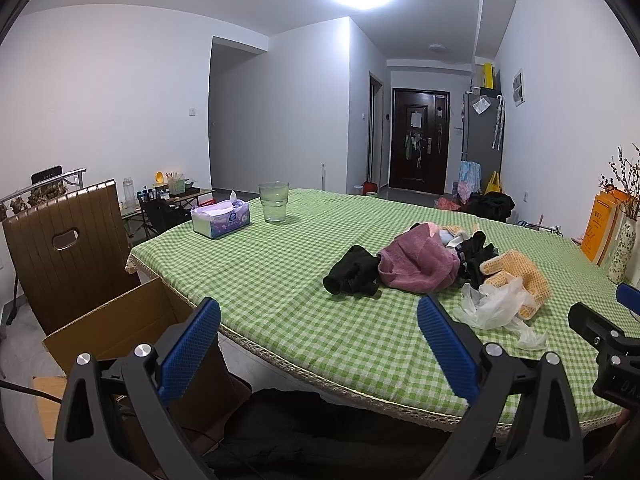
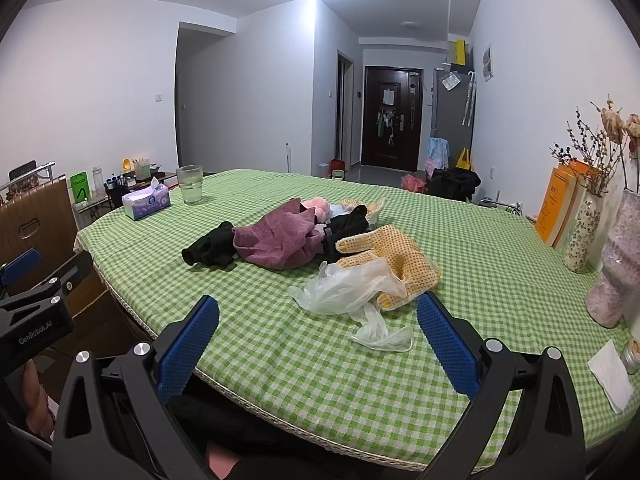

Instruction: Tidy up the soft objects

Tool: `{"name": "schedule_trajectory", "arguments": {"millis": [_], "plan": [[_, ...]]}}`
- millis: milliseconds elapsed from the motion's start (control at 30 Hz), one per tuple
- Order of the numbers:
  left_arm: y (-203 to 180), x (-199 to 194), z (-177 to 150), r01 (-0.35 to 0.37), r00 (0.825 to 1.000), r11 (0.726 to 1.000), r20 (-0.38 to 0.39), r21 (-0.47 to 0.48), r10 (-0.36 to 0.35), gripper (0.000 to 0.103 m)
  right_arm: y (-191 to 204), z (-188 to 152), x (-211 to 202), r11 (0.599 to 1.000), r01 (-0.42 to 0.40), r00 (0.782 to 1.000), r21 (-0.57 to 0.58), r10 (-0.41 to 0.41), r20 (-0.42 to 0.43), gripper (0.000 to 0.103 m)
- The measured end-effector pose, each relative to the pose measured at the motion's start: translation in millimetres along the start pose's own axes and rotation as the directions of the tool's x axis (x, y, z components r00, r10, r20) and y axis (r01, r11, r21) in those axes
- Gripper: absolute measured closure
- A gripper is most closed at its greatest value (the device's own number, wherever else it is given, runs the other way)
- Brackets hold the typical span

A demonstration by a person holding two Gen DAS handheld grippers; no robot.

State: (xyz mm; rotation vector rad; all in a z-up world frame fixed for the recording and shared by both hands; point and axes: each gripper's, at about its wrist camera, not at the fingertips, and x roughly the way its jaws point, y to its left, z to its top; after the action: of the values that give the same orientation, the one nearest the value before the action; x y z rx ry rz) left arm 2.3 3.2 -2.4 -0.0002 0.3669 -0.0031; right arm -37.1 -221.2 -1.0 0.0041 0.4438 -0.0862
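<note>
A heap of soft things lies on the green checked tablecloth (image 1: 280, 272) (image 2: 480, 248): a mauve towel (image 1: 416, 264) (image 2: 280, 242), a black cloth (image 1: 352, 276) (image 2: 210, 250), a yellow dotted glove (image 1: 520, 270) (image 2: 394, 256), a clear plastic glove (image 1: 494, 306) (image 2: 352, 288), and more dark and pink pieces behind. My left gripper (image 1: 320, 344) is open at the table's near edge, left of the heap. My right gripper (image 2: 318, 344) is open just in front of the plastic glove, holding nothing.
An open cardboard box (image 1: 120, 320) stands on the floor by the table's left corner, beside a brown chair (image 1: 64, 248). A tissue box (image 1: 221, 219) (image 2: 146, 201) and a glass (image 1: 274, 201) (image 2: 190, 184) sit at the far left. Vases (image 2: 582, 232), orange books (image 2: 560, 208) and a napkin (image 2: 610, 376) line the right edge.
</note>
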Motion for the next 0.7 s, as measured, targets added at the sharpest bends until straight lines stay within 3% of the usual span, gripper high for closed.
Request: {"name": "schedule_trajectory", "arguments": {"millis": [700], "plan": [[1.6, 0.4, 0.1, -0.003, 1.000, 1.000, 0.001, -0.003, 0.003, 0.007, 2.1, 0.6, -0.2, 1.000, 0.000, 1.000, -0.008, 0.000, -0.002, 0.008]]}}
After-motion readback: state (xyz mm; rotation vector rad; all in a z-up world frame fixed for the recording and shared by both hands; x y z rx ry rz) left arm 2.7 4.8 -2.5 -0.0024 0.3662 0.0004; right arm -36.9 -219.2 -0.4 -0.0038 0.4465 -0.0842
